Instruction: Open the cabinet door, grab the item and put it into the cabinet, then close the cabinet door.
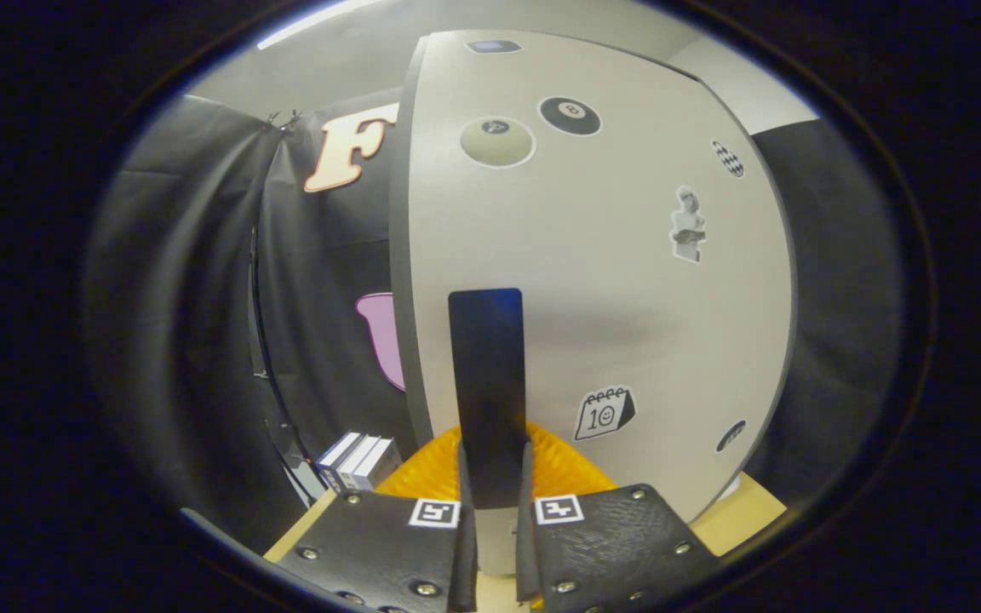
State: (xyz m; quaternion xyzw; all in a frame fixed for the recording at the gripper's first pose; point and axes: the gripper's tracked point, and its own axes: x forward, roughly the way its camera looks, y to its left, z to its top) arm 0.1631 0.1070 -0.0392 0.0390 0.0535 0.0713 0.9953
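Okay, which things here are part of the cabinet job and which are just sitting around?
Job things:
cabinet door
black handle, with the gripper fingers shut on it

Just lying about:
stickers on the door
small boxes beside the cabinet

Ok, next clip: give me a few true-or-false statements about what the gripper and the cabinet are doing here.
1. The gripper has its jaws closed on the flat black vertical handle of the pale grey cabinet door. True.
2. The door's face is bare. False: it carries several stickers, among them a black billiard-ball sticker and a calendar sticker.
3. An orange ribbed object lies just beyond the jaws, at the foot of the door. True.
4. The small white-and-blue boxes stand on top of the cabinet. False: they stand low down, left of the jaws, against the black cloth wall.
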